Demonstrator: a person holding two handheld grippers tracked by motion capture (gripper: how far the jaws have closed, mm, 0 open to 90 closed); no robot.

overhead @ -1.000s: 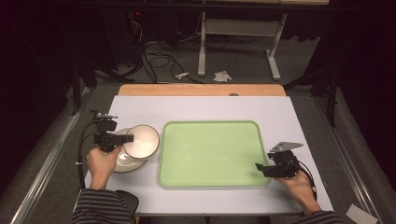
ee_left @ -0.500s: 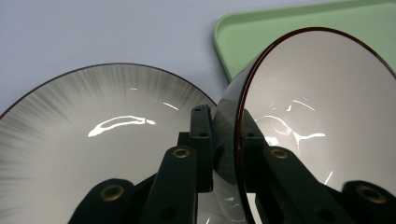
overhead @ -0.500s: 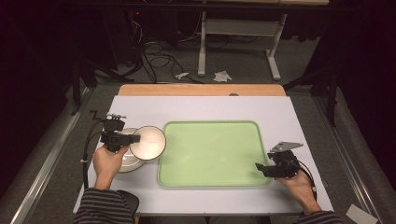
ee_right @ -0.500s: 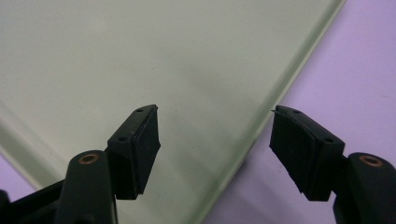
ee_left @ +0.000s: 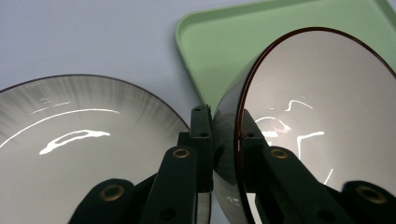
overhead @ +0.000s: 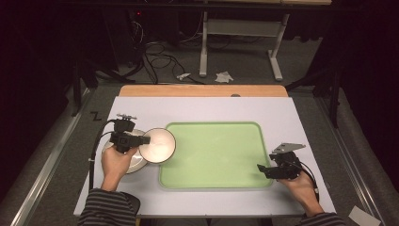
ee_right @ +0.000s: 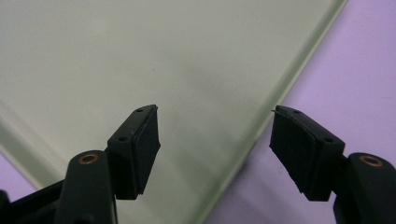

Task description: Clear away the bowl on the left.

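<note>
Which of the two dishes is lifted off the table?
The bowl with the dark rim: the left hand-held gripper pinches its rim and holds it tilted. The streaked plate lies flat.

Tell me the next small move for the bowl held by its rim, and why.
Probably carry the bowl on over the green tray. The left hand-held gripper pinches its rim, lifted off the plate, and it just overlaps the tray's near edge.

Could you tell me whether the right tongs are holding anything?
No, the right tongs stand open over the green tray's edge with nothing between them.
</note>
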